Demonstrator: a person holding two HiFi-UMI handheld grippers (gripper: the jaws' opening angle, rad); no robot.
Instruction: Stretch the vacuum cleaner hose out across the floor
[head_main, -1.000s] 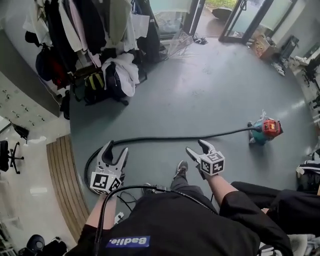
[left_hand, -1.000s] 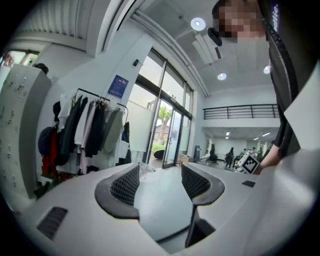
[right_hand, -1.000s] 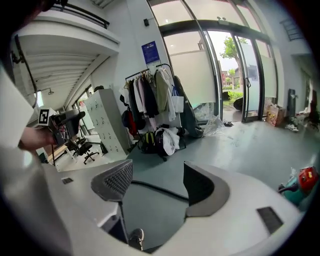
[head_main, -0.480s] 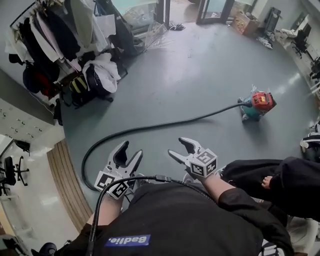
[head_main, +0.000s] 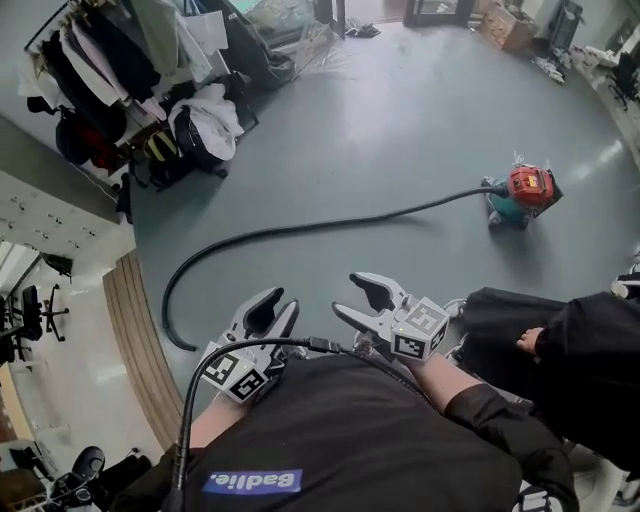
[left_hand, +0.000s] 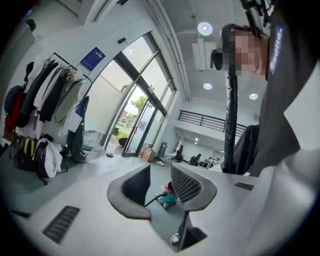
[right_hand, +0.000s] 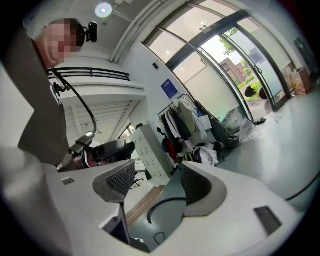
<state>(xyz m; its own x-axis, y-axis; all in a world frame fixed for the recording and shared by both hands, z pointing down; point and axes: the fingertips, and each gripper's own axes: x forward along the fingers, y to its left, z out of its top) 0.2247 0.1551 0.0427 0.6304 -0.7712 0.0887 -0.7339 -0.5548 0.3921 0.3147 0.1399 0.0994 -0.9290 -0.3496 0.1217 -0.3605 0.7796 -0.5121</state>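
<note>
A black hose (head_main: 300, 232) lies on the grey floor, running from a red and teal vacuum cleaner (head_main: 527, 190) leftward, then curling down to its free end near the wooden strip. My left gripper (head_main: 277, 305) is held close to my body, off the hose. Its jaws have just been closing and stand narrowly open with nothing between them. In the left gripper view (left_hand: 160, 170) the vacuum cleaner (left_hand: 169, 196) shows through the gap. My right gripper (head_main: 347, 294) is open and empty. In the right gripper view (right_hand: 158, 167) the hose's curl (right_hand: 162, 204) shows beyond the jaws.
A clothes rack (head_main: 110, 60) with bags (head_main: 200, 130) beneath it stands at the far left. A wooden floor strip (head_main: 135, 340) and a grey cabinet (head_main: 50, 220) lie left. Another person in dark clothes (head_main: 560, 340) sits at the right. A black cable (head_main: 250, 350) hangs across my chest.
Both grippers have moved away from the hose's curl and nearer my body. The left jaws have narrowed. The view has turned, so the vacuum cleaner sits higher in the picture.
</note>
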